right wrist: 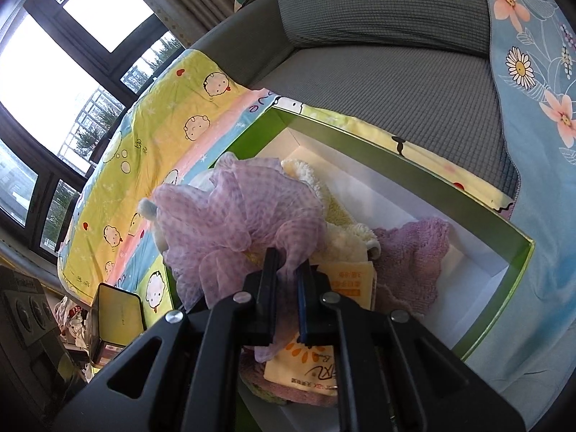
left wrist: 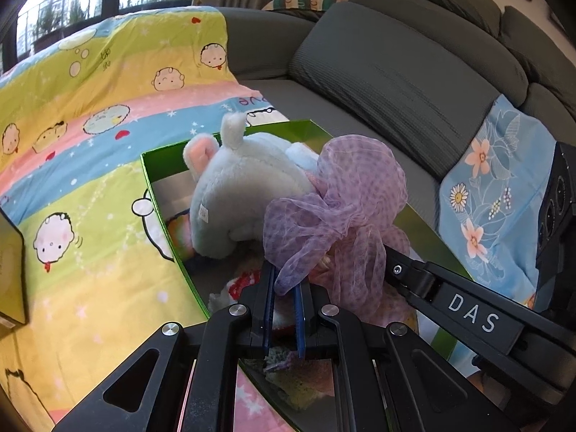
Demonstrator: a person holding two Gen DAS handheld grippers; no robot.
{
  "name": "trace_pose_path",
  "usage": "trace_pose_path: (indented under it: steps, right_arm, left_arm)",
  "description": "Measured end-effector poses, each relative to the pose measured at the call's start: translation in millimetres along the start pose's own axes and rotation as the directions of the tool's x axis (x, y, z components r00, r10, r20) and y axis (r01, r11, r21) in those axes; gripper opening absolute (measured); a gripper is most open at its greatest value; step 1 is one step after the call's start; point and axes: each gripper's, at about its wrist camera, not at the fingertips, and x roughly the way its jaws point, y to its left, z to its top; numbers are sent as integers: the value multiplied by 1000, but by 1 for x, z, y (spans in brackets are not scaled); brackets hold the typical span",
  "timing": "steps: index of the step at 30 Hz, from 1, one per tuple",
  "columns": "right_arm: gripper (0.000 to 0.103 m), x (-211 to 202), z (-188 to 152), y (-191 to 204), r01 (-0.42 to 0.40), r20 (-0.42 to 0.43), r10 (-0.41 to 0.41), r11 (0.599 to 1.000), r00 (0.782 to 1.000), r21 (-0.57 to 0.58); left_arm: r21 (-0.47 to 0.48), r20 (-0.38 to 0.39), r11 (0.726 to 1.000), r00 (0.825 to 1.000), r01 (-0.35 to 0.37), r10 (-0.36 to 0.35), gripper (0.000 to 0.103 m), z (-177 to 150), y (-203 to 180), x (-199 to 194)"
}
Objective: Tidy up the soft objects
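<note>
- Lilac gauze scarf point(left wrist: 338, 194), checked and sheer, is pinched by both tools: the left gripper point(left wrist: 286, 288) has its jaws closed on a hanging tail, and the right gripper point(right wrist: 288, 270) has its jaws closed on another fold of the same cloth.
- Bunched and lifted, the scarf sits over the middle of the green box point(right wrist: 518, 252), which rests on the cartoon quilt point(left wrist: 90, 108) spread on the grey sofa point(left wrist: 396, 72).
- Judging by this, the step in hand is settling the scarf into the box. Both grips should lower together, let the gauze fold on itself inside the walls, and release only once no tail hangs over a green rim.
- Beneath it lie a yellow cloth point(right wrist: 309, 370), a cream fleece point(right wrist: 342, 223) and a purple knitted cloth point(right wrist: 410, 262); the far right corner of the box is bare white and could take the bundle.
- Against the box's far left wall lies a pale blue plush animal point(left wrist: 244, 187), with a small white tag too blurred to read.
- Writing: "DAS" on the right tool's arm in the left view; orange print on the yellow cloth, upside down, illegible; "ove" on the quilt.
</note>
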Motion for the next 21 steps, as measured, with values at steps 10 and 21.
trace_pose_path:
  steps: [10, 21]
  right_arm:
    - [11, -3, 1, -2, -10, 8, 10, 1000, 1000, 13]
    - [35, -11, 3, -3, 43, 58, -44, 999, 997, 14]
  left_arm:
    - [-32, 26, 999, 1000, 19, -18, 8, -2, 4, -4]
    - [-30, 81, 999, 996, 24, -21, 8, 0, 1, -22]
